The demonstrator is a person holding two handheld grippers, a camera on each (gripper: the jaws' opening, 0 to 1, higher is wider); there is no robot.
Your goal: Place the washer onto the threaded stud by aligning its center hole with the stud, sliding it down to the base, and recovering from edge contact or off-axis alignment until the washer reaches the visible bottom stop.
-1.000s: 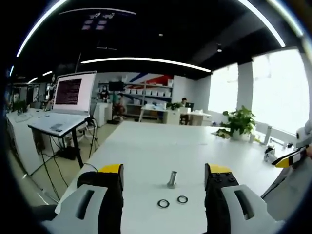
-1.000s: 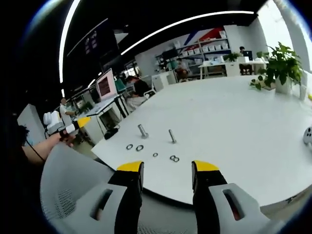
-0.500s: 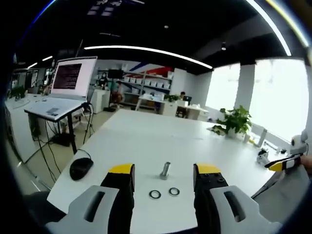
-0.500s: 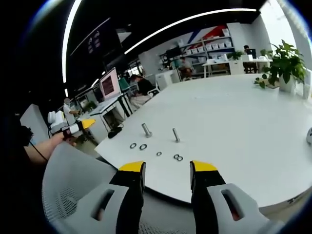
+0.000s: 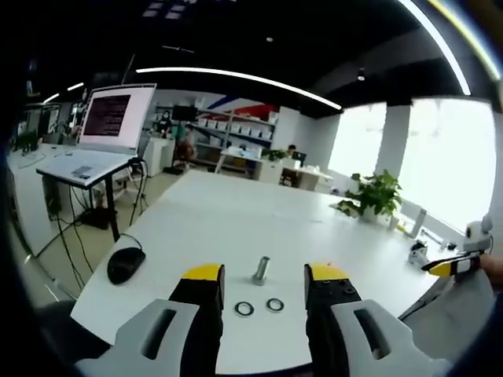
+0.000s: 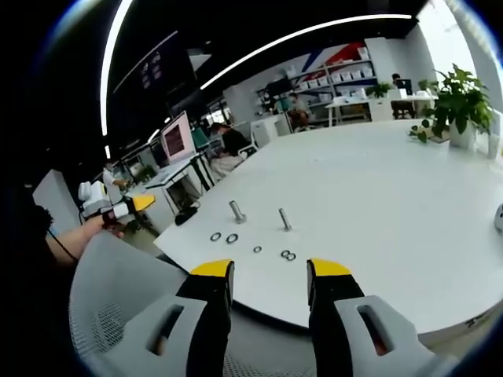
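Both my grippers hang with jaws apart, gripping nothing, short of the white table (image 5: 236,220). My left gripper (image 5: 258,284) faces a stud (image 5: 261,269) with two washers (image 5: 259,307) lying before it. My right gripper (image 6: 269,275) points at two studs (image 6: 259,214) and scattered washers.

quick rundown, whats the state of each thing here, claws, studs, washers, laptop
left claw: open, holding nothing
right claw: open, holding nothing
near stud: upright on the table, no washer on it
far stud: upright on the table, bare
two large washers: lying flat on the table in front of a stud
small washers: flat on the table, a touching pair
laptop: open, screen lit
mouse: resting on the table
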